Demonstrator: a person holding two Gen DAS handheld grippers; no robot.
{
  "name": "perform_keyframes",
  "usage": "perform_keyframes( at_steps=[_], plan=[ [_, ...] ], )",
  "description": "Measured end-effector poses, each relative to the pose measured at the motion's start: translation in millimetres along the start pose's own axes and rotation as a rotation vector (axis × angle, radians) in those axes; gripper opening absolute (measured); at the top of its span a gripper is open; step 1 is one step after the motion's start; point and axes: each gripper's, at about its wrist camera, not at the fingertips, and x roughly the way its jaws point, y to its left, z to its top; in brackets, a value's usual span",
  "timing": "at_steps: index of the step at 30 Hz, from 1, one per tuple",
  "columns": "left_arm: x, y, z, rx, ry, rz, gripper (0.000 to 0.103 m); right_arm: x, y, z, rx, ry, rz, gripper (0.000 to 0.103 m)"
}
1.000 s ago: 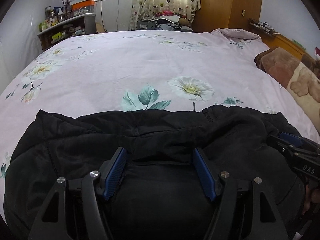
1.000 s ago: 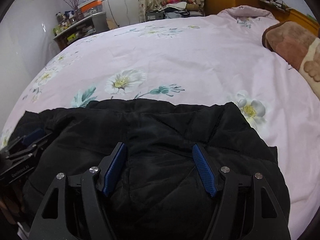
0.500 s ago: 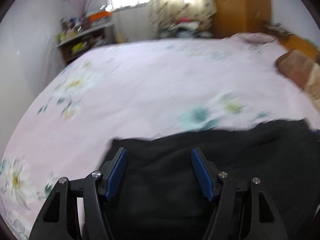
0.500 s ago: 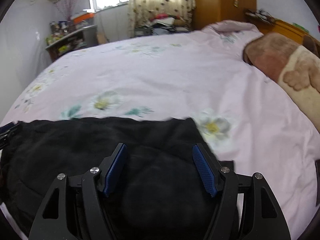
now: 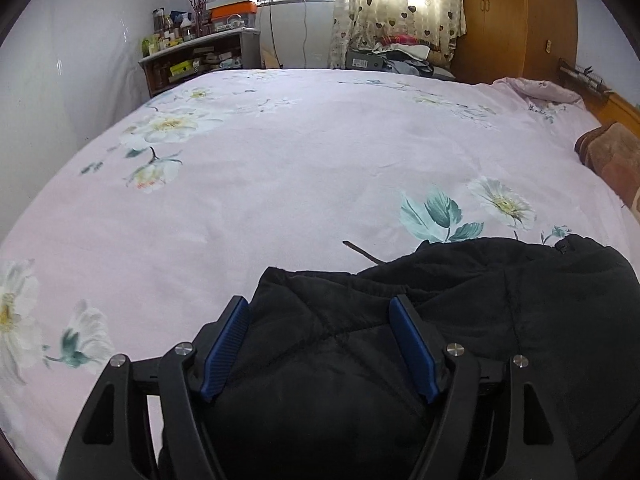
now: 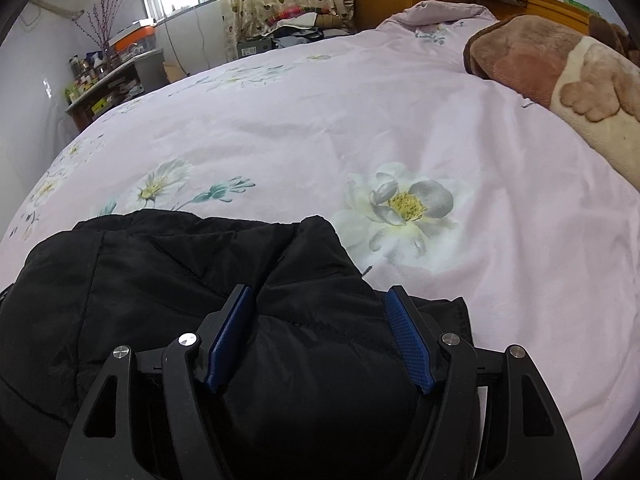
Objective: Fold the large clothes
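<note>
Fingers on both sides are straddling thick folds of the black padded jacket (image 5: 460, 320) right now. On the left gripper (image 5: 320, 344) the blue pads (image 5: 226, 346) stand wide with a fat bulge of quilted fabric swelling up between them; those jaws have just been opening a touch with the cloth between them, and the pads do seem to press the bulge, so I read it as a loose hold on the jacket. Over on the right gripper (image 6: 320, 336) it's the same picture: pads (image 6: 408, 340) set wide, a rounded hump of jacket filling the gap and touching both sides, so that one looks clamped on the bundle too.

The jacket itself sits bunched at the near edge of the bed (image 5: 300, 184), on the pink floral sheet, already doubled up into a lumpy, partly folded mass. Its far edge runs just short of the printed daisy (image 5: 502, 202) in the left view and beside the big white flower (image 6: 400, 204) in the right view. A brown plush blanket (image 6: 560, 68) lies well apart, up by the headboard.

To do this step well, I'd say both hands should work level with each other so the fold line stays straight. Puffy fabric springs back, so press the bundle flat on the bed before letting go, and check that no sleeve or hem is trapped crooked underneath.
</note>
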Motion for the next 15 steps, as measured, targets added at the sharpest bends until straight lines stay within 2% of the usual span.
perform_keyframes(
  at_steps=[4, 10, 13, 15],
  plan=[
    [-34.2, 6.9, 6.5, -0.044, -0.005, -0.032, 0.074, -28.2, 6.6, 4.8, -0.024, -0.012, -0.041, 0.068],
    [-92.9, 12.0, -1.0, -0.022, -0.073, -0.047, 0.074, -93.6, 16.7, -1.9, -0.06, -0.091, 0.012, 0.068],
    [-95.8, 14.5, -15.9, -0.006, -0.056, -0.04, 0.074, -102.9, 21.9, -14.1, -0.094, -0.086, 0.021, 0.068],
    [-79.4, 16.3, -28.0, -0.005, 0.007, -0.019, 0.074, -91.5, 22.6, -22.6, -0.111, -0.038, 0.008, 0.068]
  ],
)
